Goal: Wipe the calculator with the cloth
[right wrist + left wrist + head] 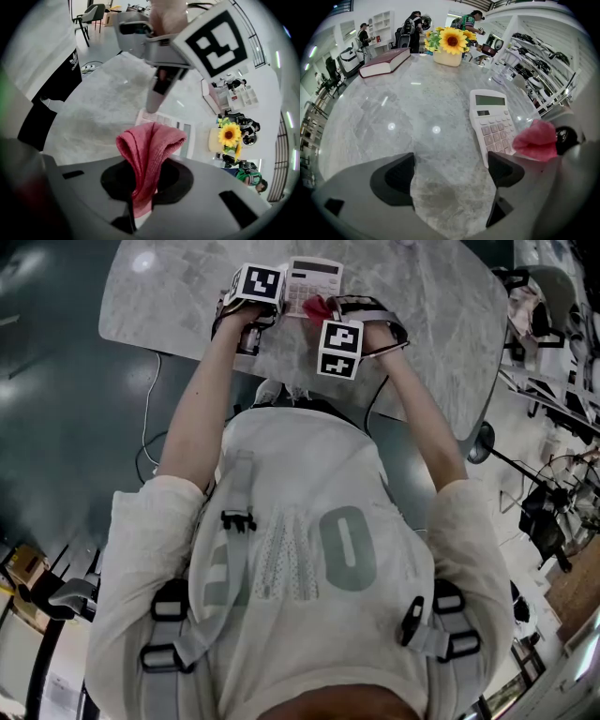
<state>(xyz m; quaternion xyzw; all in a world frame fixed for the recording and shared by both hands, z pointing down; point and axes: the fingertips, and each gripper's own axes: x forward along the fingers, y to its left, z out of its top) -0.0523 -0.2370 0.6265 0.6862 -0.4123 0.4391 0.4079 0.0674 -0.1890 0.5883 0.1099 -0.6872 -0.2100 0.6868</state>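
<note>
Right gripper [140, 180] is clamped on a pink-red cloth [147, 145] that sticks up out of the jaws in a folded bunch. Left gripper [447, 171] has its jaws wide apart, just marble table [393, 122] between them. The calculator [492, 124] lies flat just past both, white with pale keys and a grey screen, cloth at its near right edge, can't tell if touching. Further back there's a dark red book [386, 62] and sunflowers [451, 42]
</note>
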